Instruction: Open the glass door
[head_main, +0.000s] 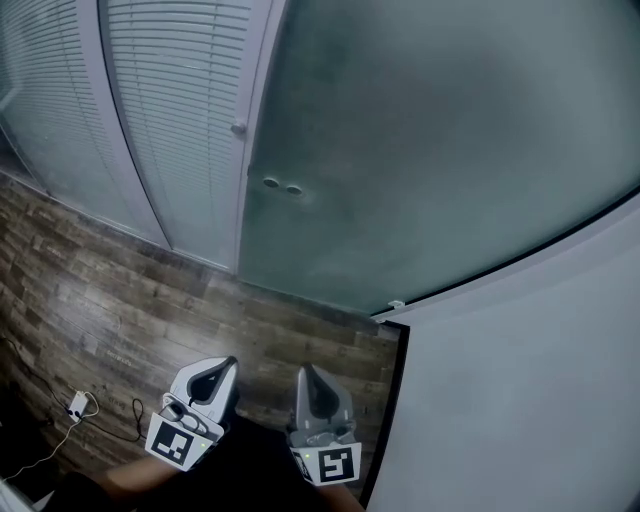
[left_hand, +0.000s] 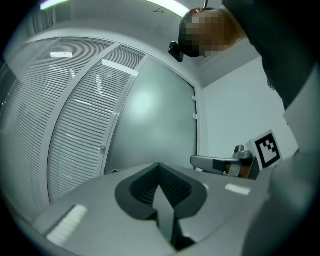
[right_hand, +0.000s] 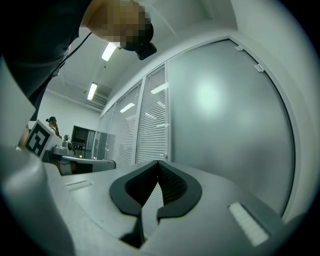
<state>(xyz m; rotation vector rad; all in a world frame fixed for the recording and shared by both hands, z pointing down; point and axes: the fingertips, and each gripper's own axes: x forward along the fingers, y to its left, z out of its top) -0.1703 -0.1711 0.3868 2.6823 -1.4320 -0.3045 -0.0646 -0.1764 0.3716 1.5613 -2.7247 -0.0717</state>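
Glass door (head_main: 430, 150), frosted grey-green, is seen across the upper right of the head view, ahead of both grippers and well apart from them. It is set upright, its long axis running floor to ceiling and its broad face turned toward the person. Its foot is met by the wooden floor (head_main: 130, 310), and it is seen in line with the panels beside it.

To its left it is bordered by slatted panels (head_main: 180, 110) in pale frames; a small knob (head_main: 238, 128) is carried on the frame nearest the door. Two round fittings (head_main: 281, 186) are fixed on the glass close to that edge. Small hinges (right_hand: 258, 67) are seen along the opposite edge, where the door is met by a white wall (head_main: 520, 400). A thin cable (head_main: 50, 445) with a plug (head_main: 76, 404) is laid on the floor at the left, clear of the way to the door. Nothing is placed between the grippers and the glass.

The left gripper (head_main: 229, 361) and the right gripper (head_main: 304, 370) are held side by side low in the head view, both pointed at the door. Each pair of jaws is clenched tip to tip, and nothing is grasped by either.
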